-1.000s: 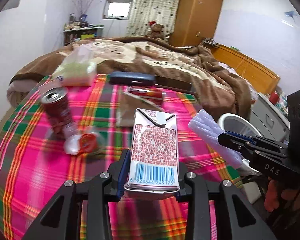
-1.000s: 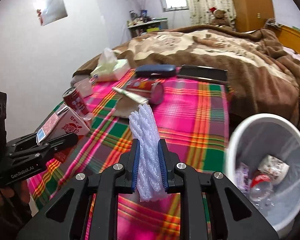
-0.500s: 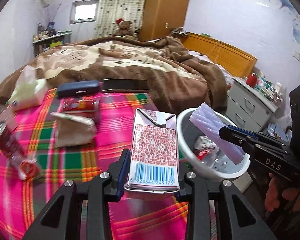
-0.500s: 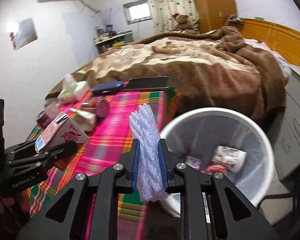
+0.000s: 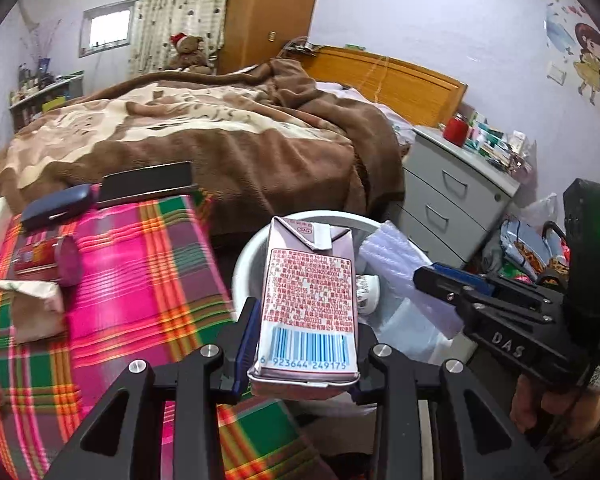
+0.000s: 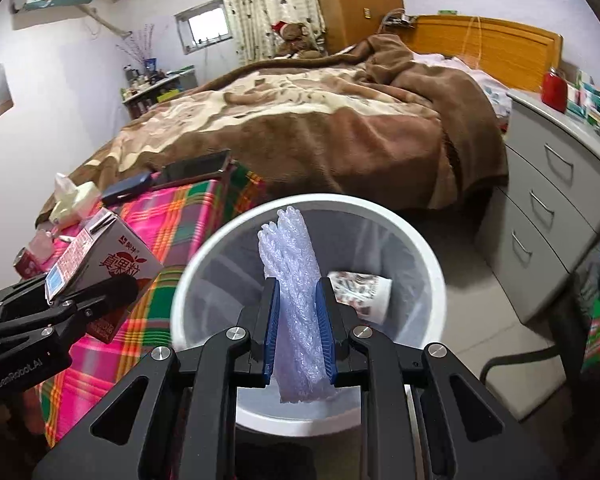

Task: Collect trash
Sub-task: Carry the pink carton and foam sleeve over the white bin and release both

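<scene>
Right wrist view: our right gripper [image 6: 298, 320] clamps the bubble-wrap roll [image 6: 294, 280] over the wastebasket [image 6: 428, 256].
Left gripper [image 5: 306, 344]: we pinch the milk carton [image 5: 310, 304] above the bin's near rim.
Risk: if we release early, the carton may hit the rim and fall outside.

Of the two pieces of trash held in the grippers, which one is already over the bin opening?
The foam roll in the right gripper: the bin rim rings it, while the carton is beside the rim.

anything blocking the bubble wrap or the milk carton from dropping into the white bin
Nothing visible does. The right gripper holds the rolled clear bubble wrap over the round white plastic bin's open mouth; the left gripper holds the pink drink carton at its rim. Only a crumpled paper cup lies inside.
</scene>
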Tool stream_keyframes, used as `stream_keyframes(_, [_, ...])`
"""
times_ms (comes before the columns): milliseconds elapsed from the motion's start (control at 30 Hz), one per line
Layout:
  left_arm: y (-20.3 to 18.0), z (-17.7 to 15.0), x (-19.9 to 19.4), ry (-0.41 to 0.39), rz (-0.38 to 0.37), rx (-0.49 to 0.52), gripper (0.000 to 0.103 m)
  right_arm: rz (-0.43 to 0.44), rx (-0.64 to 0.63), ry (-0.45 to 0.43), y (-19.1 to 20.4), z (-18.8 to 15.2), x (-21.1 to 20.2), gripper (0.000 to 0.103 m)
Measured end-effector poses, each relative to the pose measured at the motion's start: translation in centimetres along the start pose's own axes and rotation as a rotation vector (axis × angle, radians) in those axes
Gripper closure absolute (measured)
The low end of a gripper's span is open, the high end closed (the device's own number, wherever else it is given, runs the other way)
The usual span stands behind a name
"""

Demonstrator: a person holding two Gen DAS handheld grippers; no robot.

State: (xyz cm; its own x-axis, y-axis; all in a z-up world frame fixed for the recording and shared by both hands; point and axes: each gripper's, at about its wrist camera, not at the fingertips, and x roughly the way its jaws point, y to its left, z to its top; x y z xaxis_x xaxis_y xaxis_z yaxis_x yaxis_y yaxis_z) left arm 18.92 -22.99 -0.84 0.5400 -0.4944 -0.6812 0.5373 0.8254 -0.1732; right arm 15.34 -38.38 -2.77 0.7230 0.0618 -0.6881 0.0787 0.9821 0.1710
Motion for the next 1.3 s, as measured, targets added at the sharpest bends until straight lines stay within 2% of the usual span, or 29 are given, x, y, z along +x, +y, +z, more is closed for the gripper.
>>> stream_keyframes(267, [-1.9,0.1,2.5,0.031,-0.007,0.022,0.066,-0.112,-0.019,0.033,-1.5,-0.2,1.0,0.083])
stream_keyframes(333, [-1.9,0.1,2.7,0.031,-0.002,0.012,0.050,-0.123,-0.022,0.023,-1.7,-0.2,1.1,0.081])
stream_keyframes(400, [-1.8,0.0,2.6,0.018,-0.013,0.012,0.043,-0.128,-0.021,0.019,-1.9,-0.3,0.9,0.070])
stream_keyframes(500, [-1.6,0.1,2.4,0.014,0.005,0.011,0.043,-0.129,-0.005,0.014,-2.3,-0.3,0.8,0.050])
stream_keyframes(800, [0.3,-0.3,0.2,-0.023,0.023,-0.024,0.043,-0.101,-0.014,0.006,-1.0,-0.5,0.3,0.050])
stream_keyframes(1100, [2.9,-1.1,-3.0,-0.067,0.098,-0.056,0.043,-0.065,-0.029,-0.023,1.1,-0.2,-0.5,0.050])
stream_keyframes(1300, [4.8,-1.8,-4.9,-0.082,0.121,-0.093,0.043,-0.035,-0.042,-0.035,2.7,-0.2,-0.6,0.050])
